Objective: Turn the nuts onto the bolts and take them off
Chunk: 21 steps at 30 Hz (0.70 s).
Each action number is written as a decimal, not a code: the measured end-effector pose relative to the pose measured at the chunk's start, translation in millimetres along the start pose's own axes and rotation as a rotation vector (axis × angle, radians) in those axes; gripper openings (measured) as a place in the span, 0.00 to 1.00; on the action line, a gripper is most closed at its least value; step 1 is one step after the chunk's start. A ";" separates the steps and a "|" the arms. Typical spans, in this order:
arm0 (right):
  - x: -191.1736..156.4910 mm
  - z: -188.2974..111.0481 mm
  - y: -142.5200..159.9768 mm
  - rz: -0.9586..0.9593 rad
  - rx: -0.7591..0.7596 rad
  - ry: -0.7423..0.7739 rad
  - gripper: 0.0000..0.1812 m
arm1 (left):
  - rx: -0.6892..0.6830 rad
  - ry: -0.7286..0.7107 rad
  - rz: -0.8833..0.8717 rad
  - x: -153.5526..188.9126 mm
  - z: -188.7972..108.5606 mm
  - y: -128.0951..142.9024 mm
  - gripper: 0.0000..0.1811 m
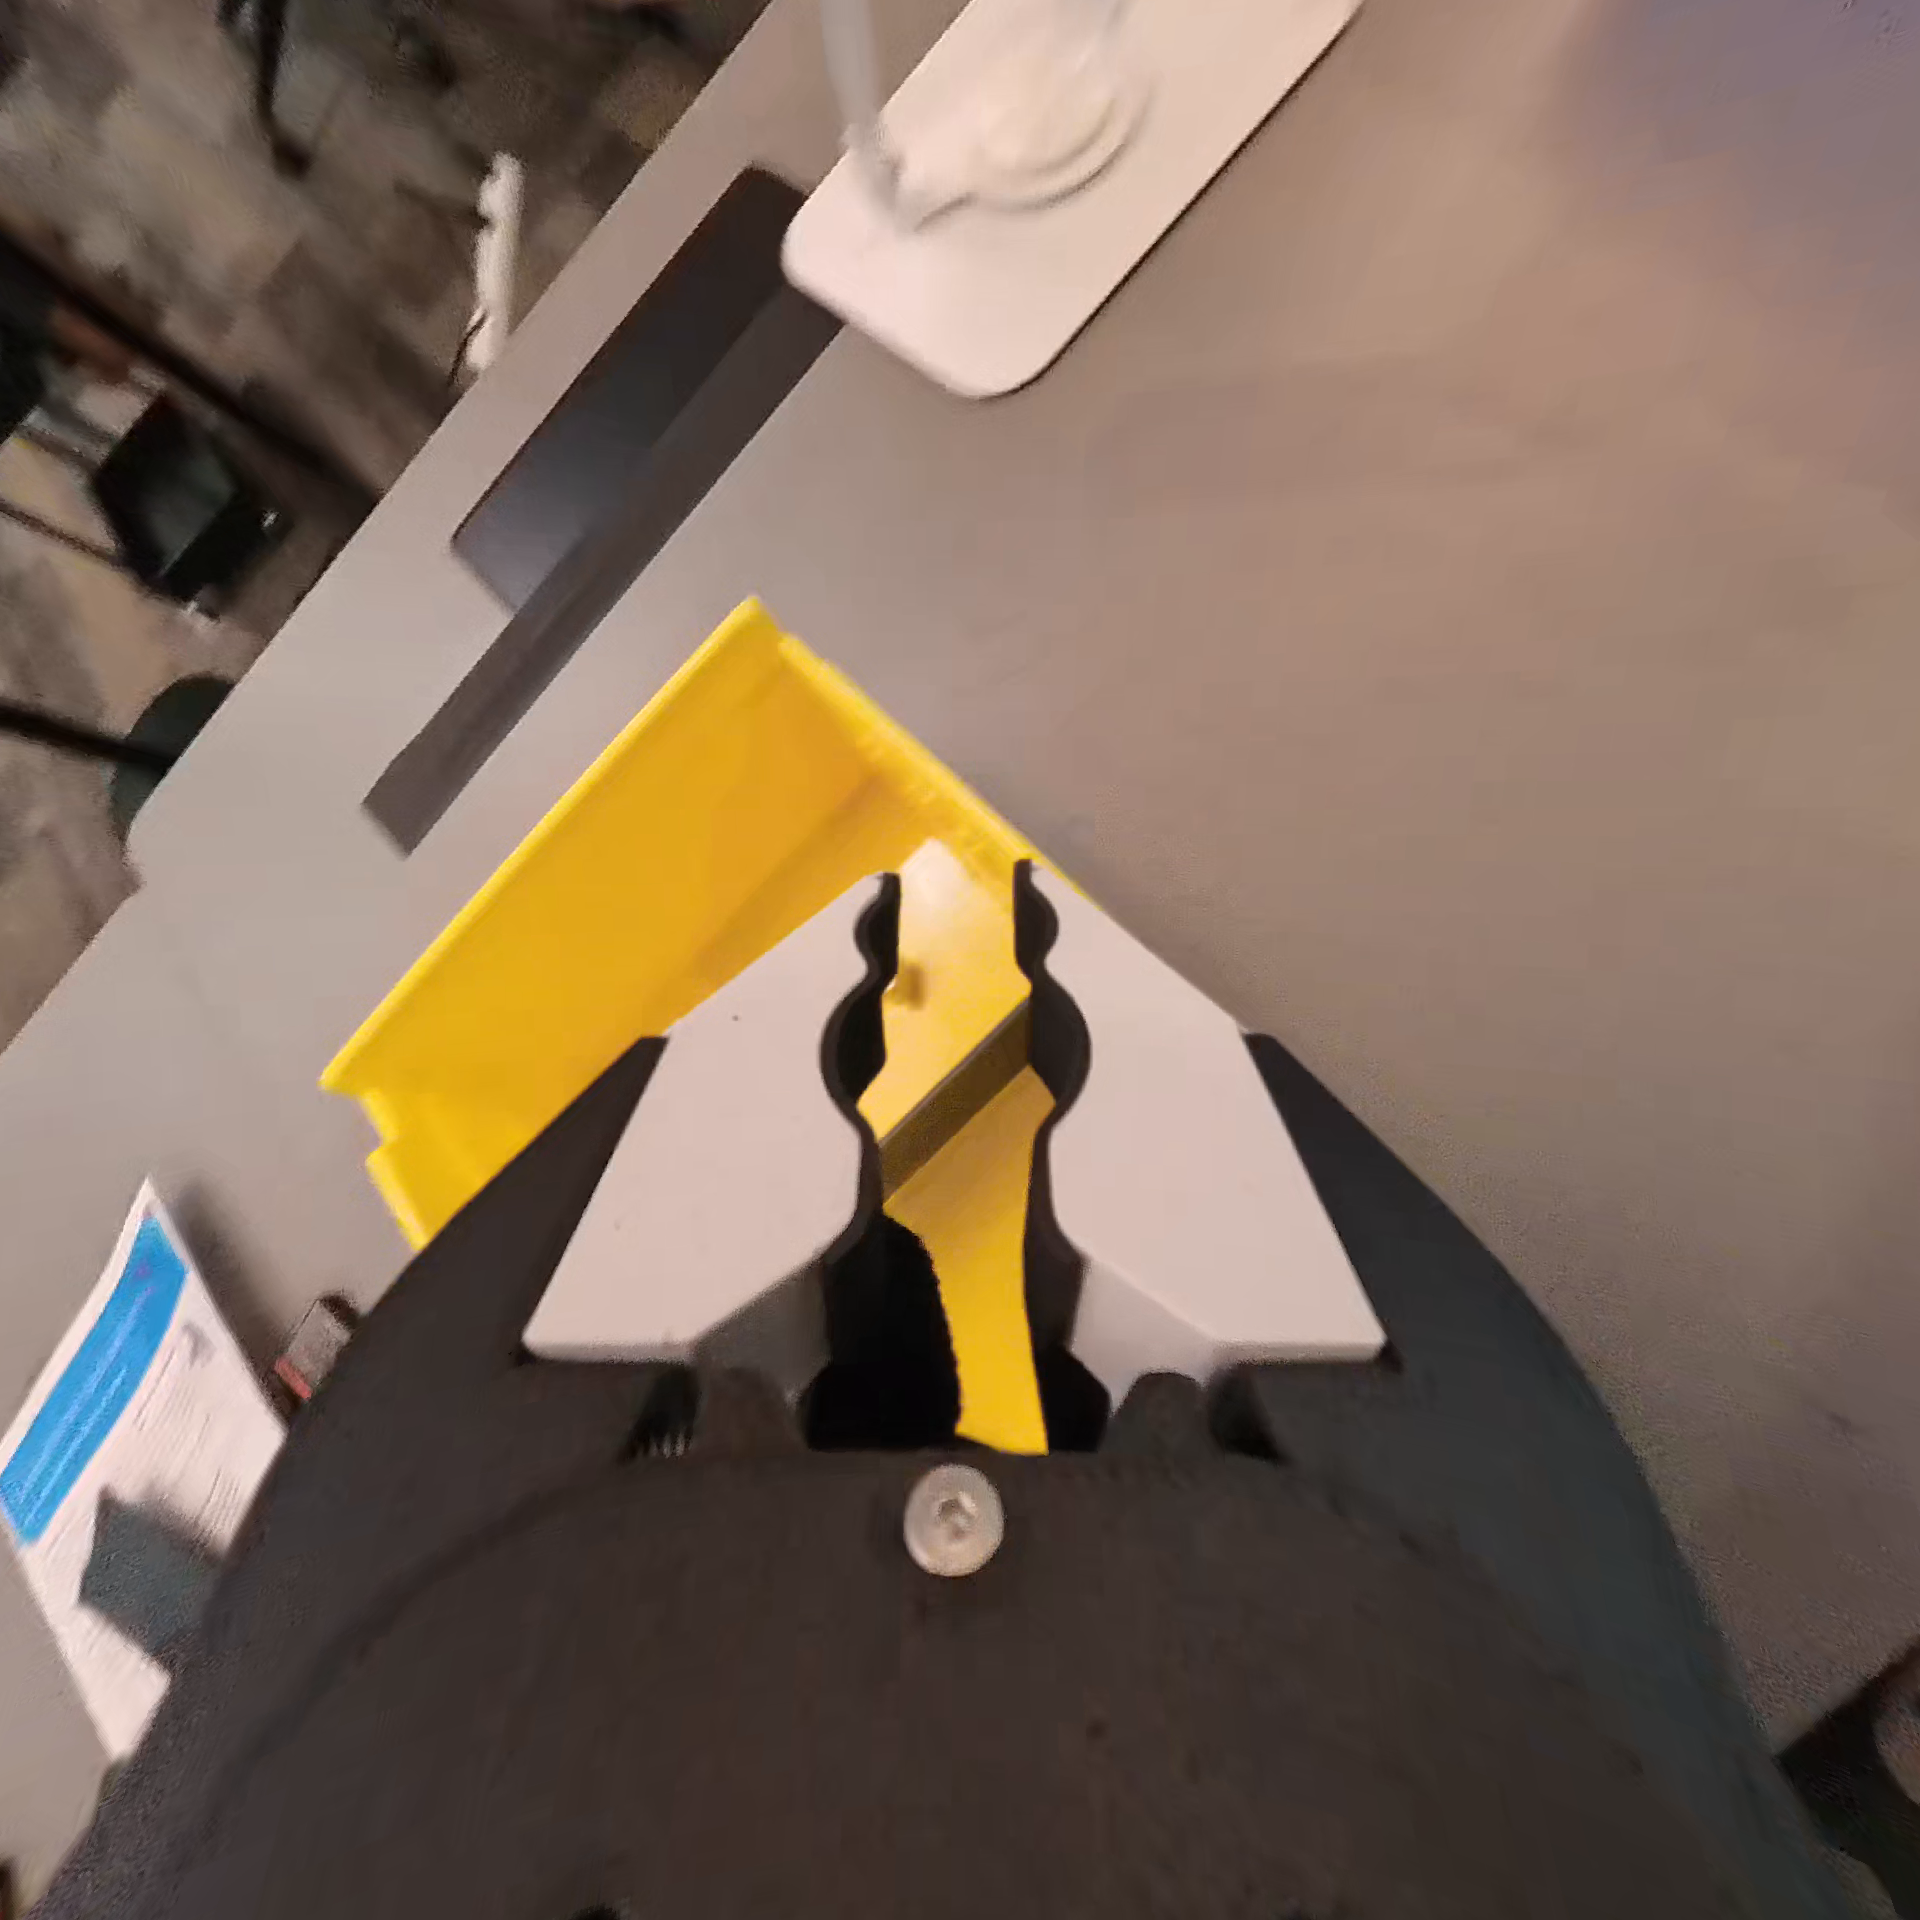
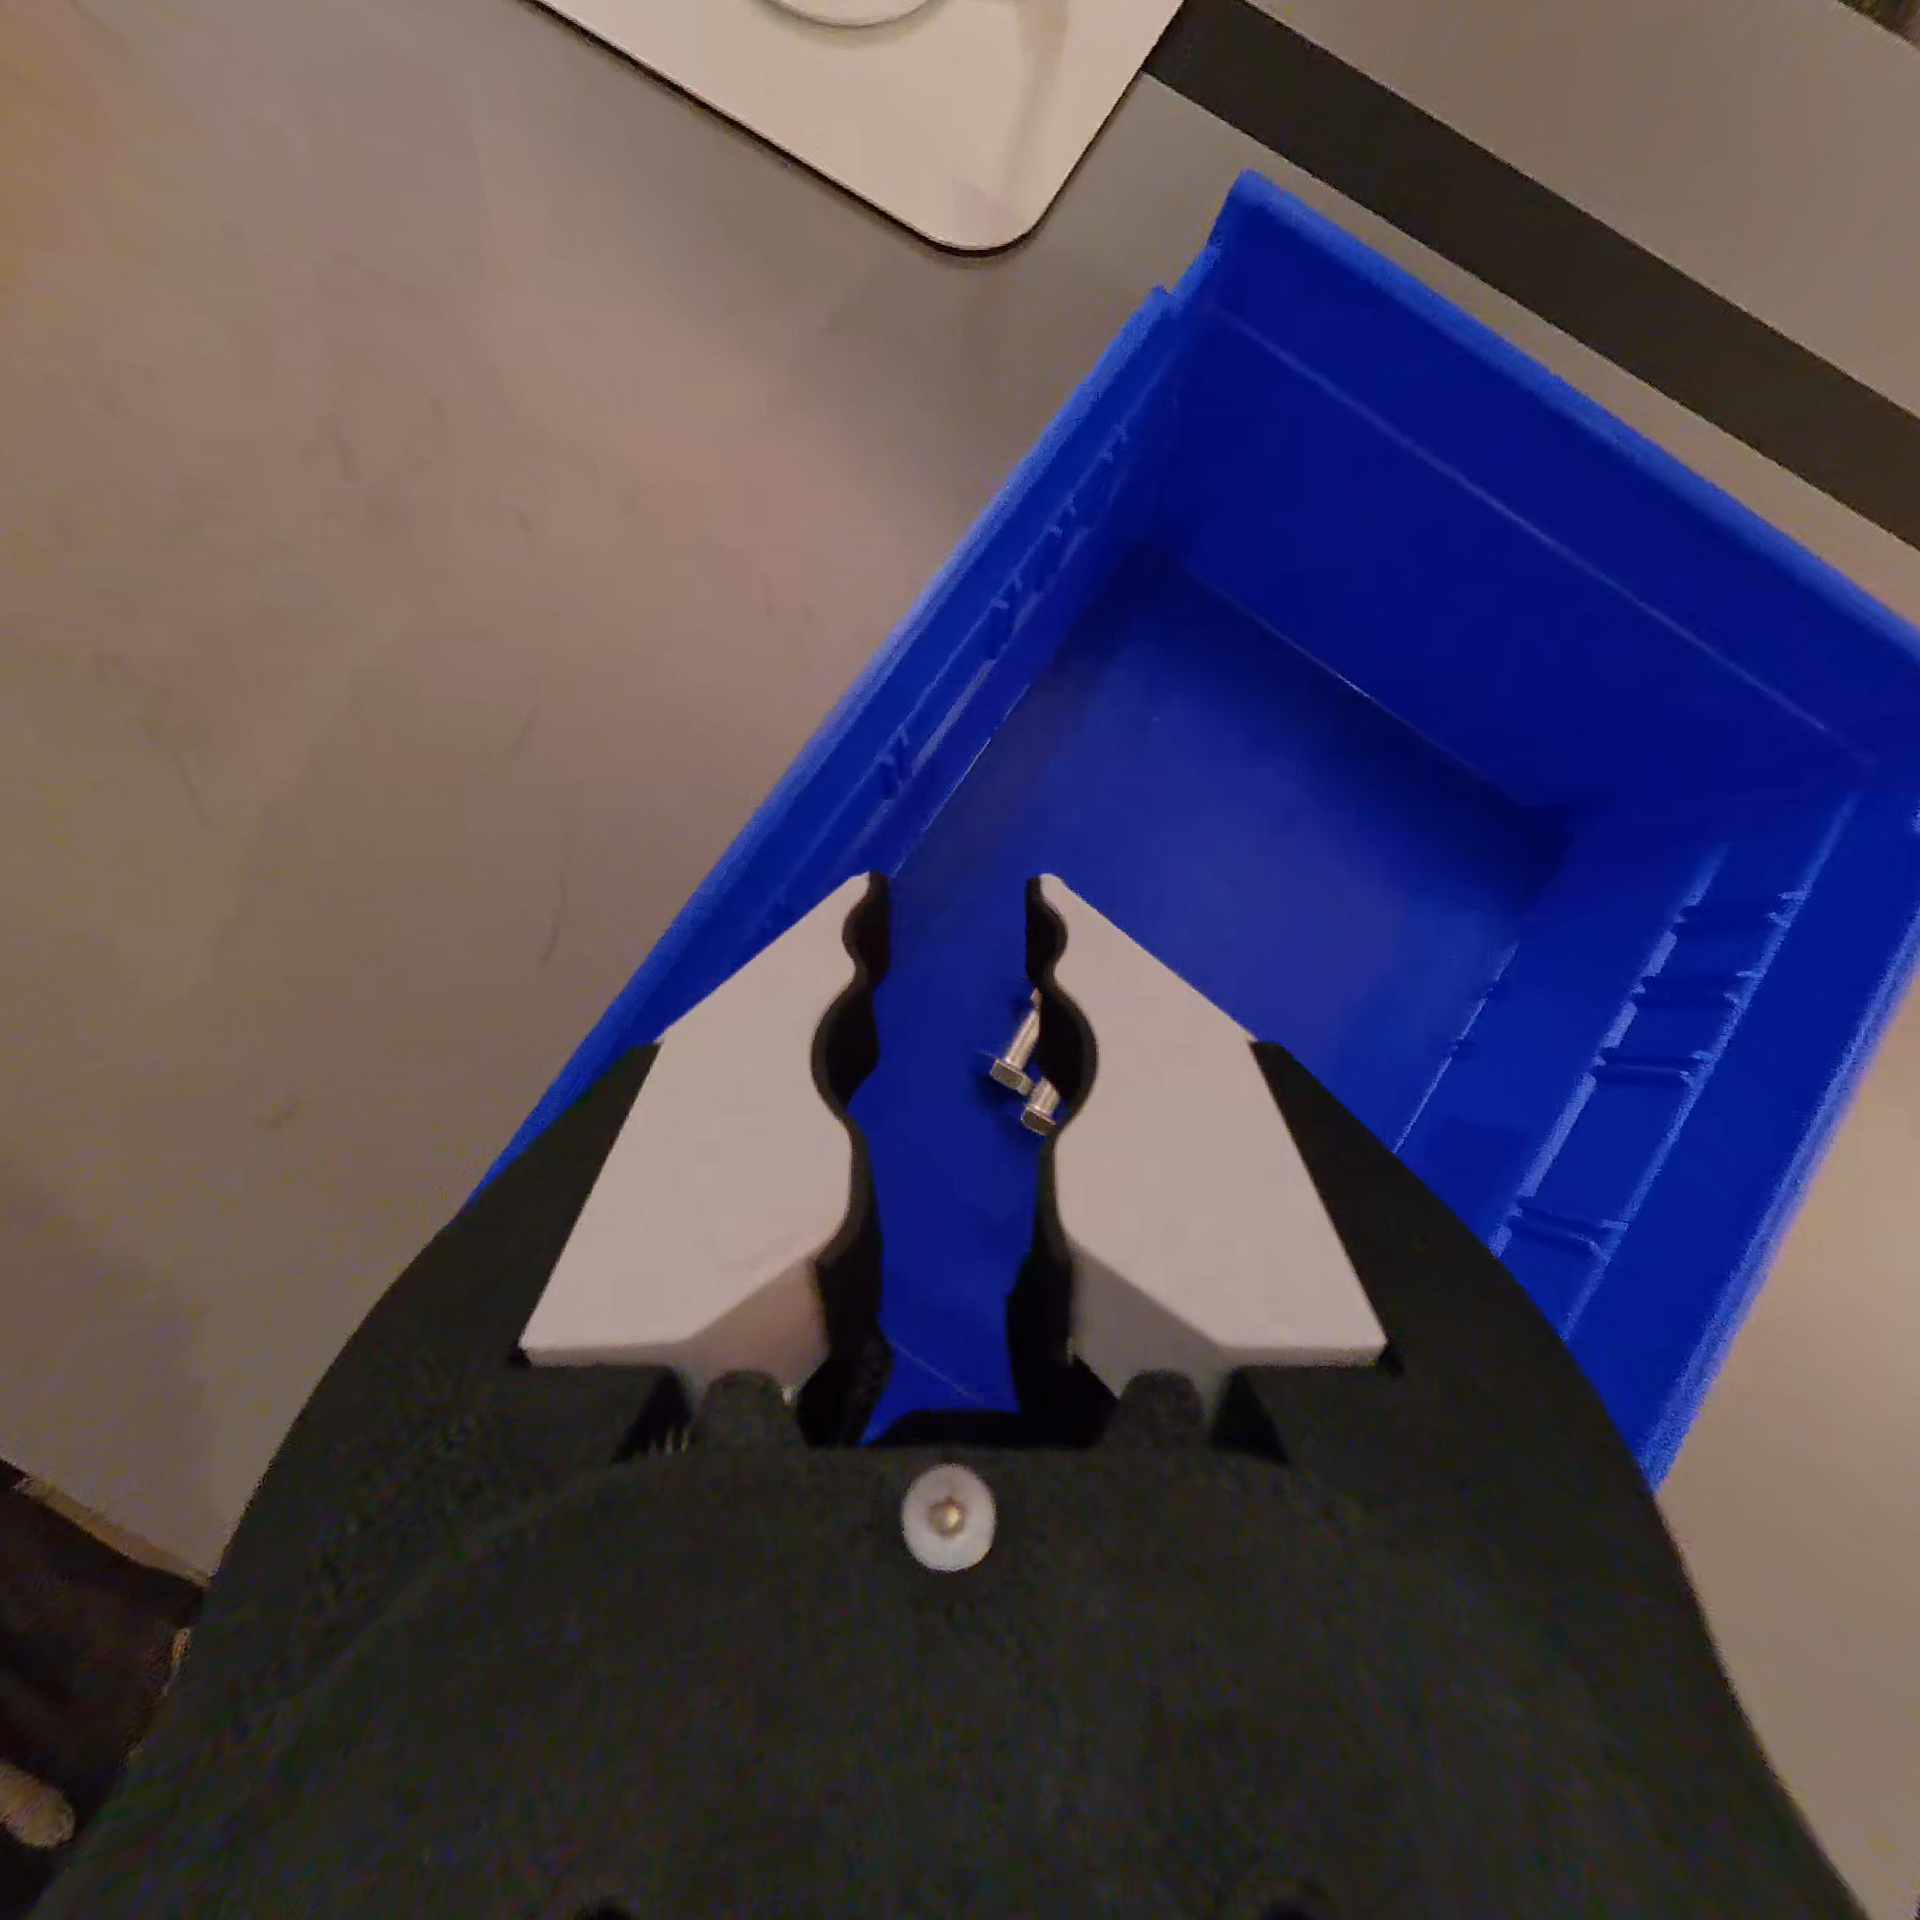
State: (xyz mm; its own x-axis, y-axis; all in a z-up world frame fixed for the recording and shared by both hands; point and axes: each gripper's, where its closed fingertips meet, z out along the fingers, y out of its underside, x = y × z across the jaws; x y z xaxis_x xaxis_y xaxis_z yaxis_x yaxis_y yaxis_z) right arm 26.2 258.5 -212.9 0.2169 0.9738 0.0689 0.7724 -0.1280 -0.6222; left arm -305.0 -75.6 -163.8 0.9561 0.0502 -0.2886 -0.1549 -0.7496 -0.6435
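While both bins sit near the tabletop (image 1: 1455, 623) edge, your left hand-held gripper (image 1: 954, 883) hangs a little open and empty over the yellow plastic bin (image 1: 675, 883), and your right hand-held gripper (image 2: 956, 888) hangs the same way over two small silver metal bolts (image 2: 1023, 1070) in the blue plastic bin (image 2: 1403, 582).

Left hand-held gripper (image 1: 954, 883) parted and empty over yellow bin (image 1: 665, 914) on grey worktop (image 1: 1455, 675); white pad (image 1: 1039, 239) far beyond.

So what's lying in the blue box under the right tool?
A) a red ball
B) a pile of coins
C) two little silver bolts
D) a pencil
C. Two small silver bolts lie on the floor of the blue box, seen between the open fingers of the right tool, which holds nothing.
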 end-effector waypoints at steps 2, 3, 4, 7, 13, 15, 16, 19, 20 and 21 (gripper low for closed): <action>-2.0 -0.1 -2.1 -0.006 0.009 -0.001 0.13 | -0.053 0.023 -0.047 -9.8 10.1 15.3 0.11; -3.9 -0.3 -3.5 -0.008 0.014 -0.008 0.13 | -0.082 0.055 -0.068 -11.4 16.1 22.7 0.11; -6.2 -0.1 -4.5 -0.008 0.017 -0.017 0.13 | -0.109 0.066 -0.076 -15.7 22.1 29.4 0.11; -10.7 0.1 -5.6 -0.018 0.021 -0.030 0.13 | -0.177 0.069 -0.090 -33.5 39.9 43.0 0.11; -14.2 0.6 -3.9 -0.034 0.021 -0.040 0.13 | -0.302 0.247 -0.113 -30.5 73.2 60.1 0.16; -15.2 1.4 -4.0 -0.030 0.024 -0.049 0.13 | -0.380 0.264 -0.100 -31.5 83.7 73.6 0.24; -15.9 2.1 -3.8 -0.030 0.023 -0.054 0.13 | -0.407 0.268 -0.092 -32.1 88.2 79.3 0.25; -17.1 3.0 -4.6 -0.031 0.027 -0.060 0.13 | -0.453 0.322 -0.140 -29.5 97.5 87.0 0.32; -17.7 3.3 -4.7 -0.031 0.028 -0.064 0.13 | -0.449 0.320 -0.145 -32.4 99.7 86.3 0.31; -18.1 3.7 -4.7 -0.031 0.029 -0.066 0.13 | -0.464 0.316 -0.146 -34.9 101.3 88.7 0.31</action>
State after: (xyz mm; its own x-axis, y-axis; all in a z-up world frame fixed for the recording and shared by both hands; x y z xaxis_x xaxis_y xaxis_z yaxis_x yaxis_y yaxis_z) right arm 16.5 242.2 -214.1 0.1528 0.9876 0.0370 0.7605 -0.0936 -0.6426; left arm -377.4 -77.0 -282.6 0.9983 0.0286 0.0512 0.0410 -0.9643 -0.2616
